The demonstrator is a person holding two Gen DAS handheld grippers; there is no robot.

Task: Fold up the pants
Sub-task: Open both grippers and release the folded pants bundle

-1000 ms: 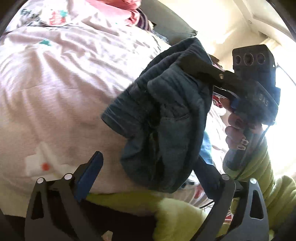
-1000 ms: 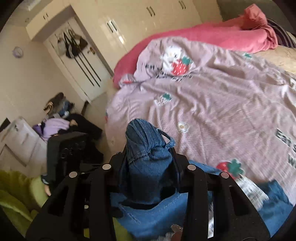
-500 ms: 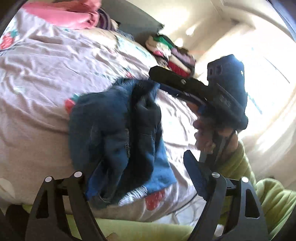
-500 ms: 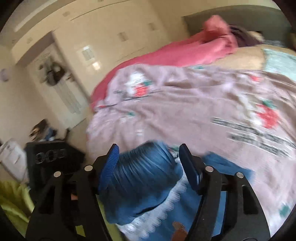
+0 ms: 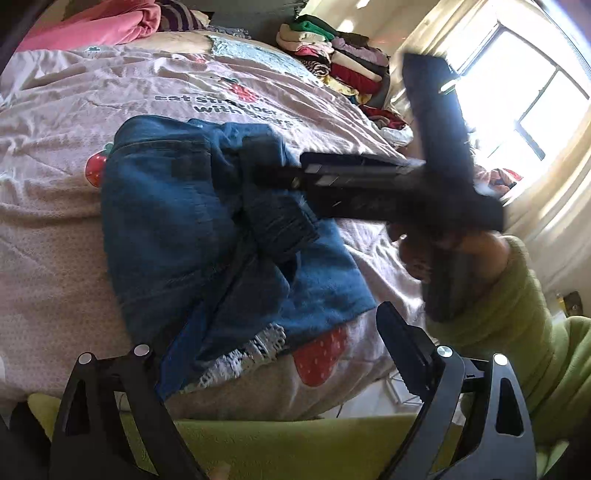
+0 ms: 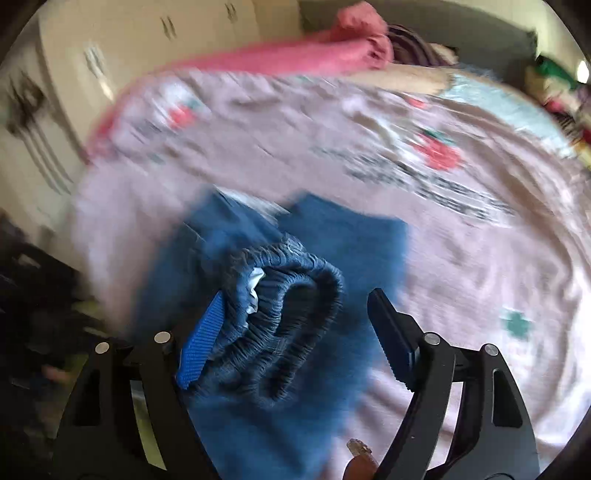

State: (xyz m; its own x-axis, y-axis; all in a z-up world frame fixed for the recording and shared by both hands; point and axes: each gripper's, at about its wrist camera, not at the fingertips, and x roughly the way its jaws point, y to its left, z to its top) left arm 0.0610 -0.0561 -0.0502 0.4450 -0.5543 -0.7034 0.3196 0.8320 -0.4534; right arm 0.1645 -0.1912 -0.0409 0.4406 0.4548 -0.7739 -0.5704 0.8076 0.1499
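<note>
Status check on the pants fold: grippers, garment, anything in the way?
Right gripper jaws just opening, elastic waistband loose between them. Left gripper open, empty. Denim pants bunched on the pink bedspread. Nothing in the way.

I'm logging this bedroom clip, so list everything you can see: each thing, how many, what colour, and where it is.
denim pants: one, blue, bunched on the bed near its front edge, elastic waistband between the right fingers
bedspread: one, pale pink with strawberry prints and dark lettering, covering the bed
blanket: one, pink, heaped at the far end of the bed
clothes pile: one stack, mixed colours, beyond the bed by the window
window: one, bright, far right
wardrobe: one, cream, behind the bed
sleeve: green, on the arm at right
left hand-held gripper: black, blue pads, open, nothing between them
right hand-held gripper: black, blue pads, open, jaws just opened, waistband loose between them
</note>
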